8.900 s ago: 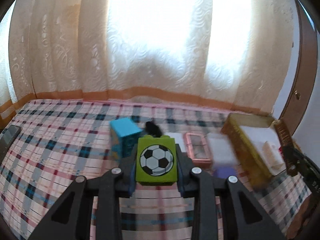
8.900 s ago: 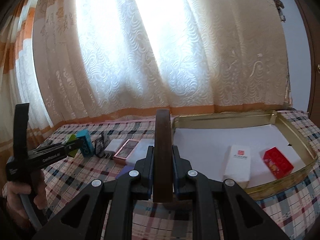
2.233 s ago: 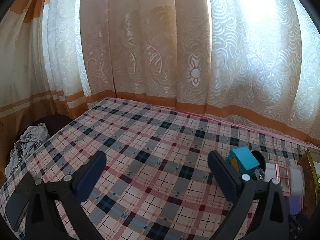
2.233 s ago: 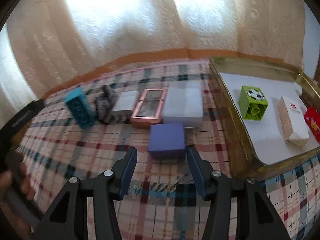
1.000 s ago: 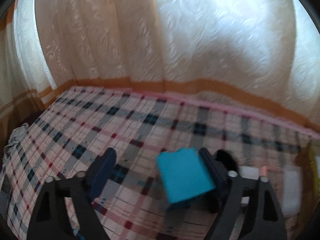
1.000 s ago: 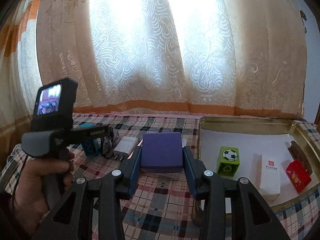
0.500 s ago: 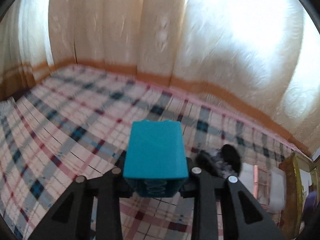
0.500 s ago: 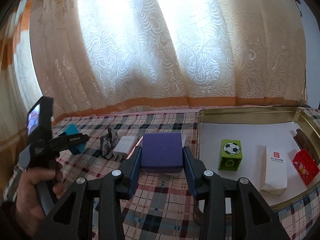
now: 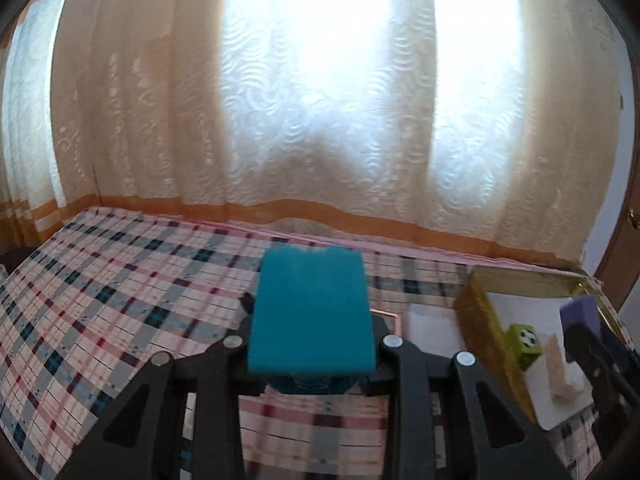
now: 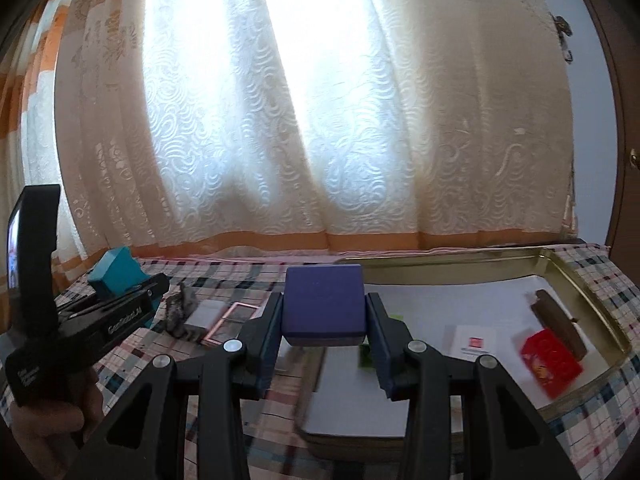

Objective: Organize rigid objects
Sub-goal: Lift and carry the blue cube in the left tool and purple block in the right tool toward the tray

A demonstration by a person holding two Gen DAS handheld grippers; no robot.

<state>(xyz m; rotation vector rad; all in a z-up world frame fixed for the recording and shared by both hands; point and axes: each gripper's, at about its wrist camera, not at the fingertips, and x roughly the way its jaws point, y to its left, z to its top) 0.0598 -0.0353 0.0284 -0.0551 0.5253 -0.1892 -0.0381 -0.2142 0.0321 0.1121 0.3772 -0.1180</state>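
My left gripper (image 9: 312, 360) is shut on a teal toy block (image 9: 312, 312) and holds it above the plaid bedspread (image 9: 100, 300); it also shows in the right wrist view (image 10: 114, 272). My right gripper (image 10: 324, 340) is shut on a purple box (image 10: 324, 304) and holds it over the left end of the gold tin tray (image 10: 592, 312). The tray holds a green football block (image 9: 526, 342), a white box (image 10: 474, 342), a red box (image 10: 550, 358) and a brown bar (image 10: 558, 324).
On the bedspread left of the tray lie a grey crumpled item (image 10: 178, 314), a white charger (image 10: 204, 314) and a pink-framed case (image 10: 232, 320). Lace curtains (image 9: 320, 120) hang behind the bed. A brown door (image 10: 624, 120) is at the right.
My left gripper closed on the teal block, lifted it and swung right toward the tray. My right gripper has carried the purple box right, over the tray's left end.
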